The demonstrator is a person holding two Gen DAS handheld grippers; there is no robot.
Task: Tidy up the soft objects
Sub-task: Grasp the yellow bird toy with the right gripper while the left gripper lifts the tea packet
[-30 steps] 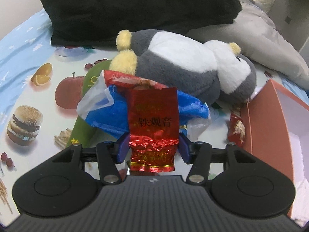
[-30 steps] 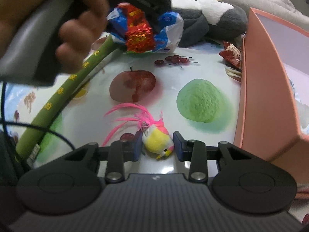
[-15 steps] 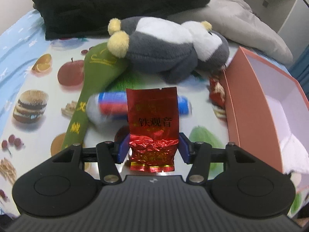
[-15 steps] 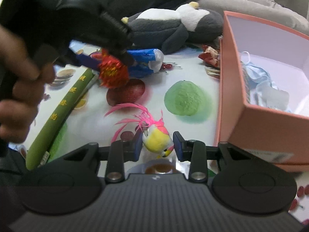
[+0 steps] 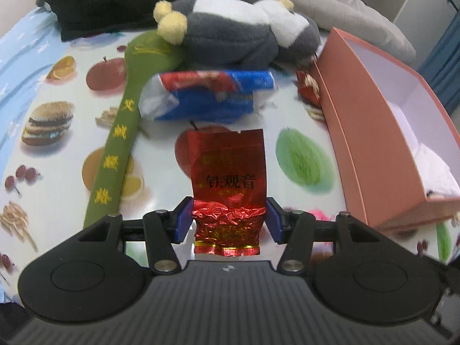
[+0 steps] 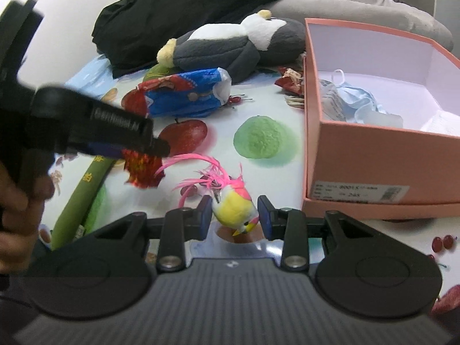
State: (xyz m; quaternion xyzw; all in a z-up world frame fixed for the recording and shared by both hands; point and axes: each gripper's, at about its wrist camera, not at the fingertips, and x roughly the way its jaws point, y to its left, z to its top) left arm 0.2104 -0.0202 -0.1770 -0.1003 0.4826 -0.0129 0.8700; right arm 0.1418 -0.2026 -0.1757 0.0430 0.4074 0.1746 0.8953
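My left gripper (image 5: 228, 220) is shut on a red foil tea packet (image 5: 228, 182), held upright above the fruit-print cloth. In the right wrist view that same packet (image 6: 143, 169) hangs under the left gripper's dark body at the left. My right gripper (image 6: 233, 215) is shut on a small yellow toy bird (image 6: 233, 211) with pink feathers trailing left. The salmon-pink open box (image 6: 373, 169) stands just right of the bird; the box (image 5: 371, 132) also fills the right of the left wrist view.
A blue and red snack bag (image 5: 210, 97), a long green fabric stick (image 5: 120, 143) and a grey-and-white plush penguin (image 5: 244, 40) lie beyond the packet. Black clothing (image 6: 184, 14) and a grey cushion (image 6: 359, 5) sit behind. A blue face mask (image 6: 358, 106) lies in the box.
My left gripper has pulled the tea packet back off the snack bag and toward the near side. My right gripper has risen and swung toward the box, still holding the bird.
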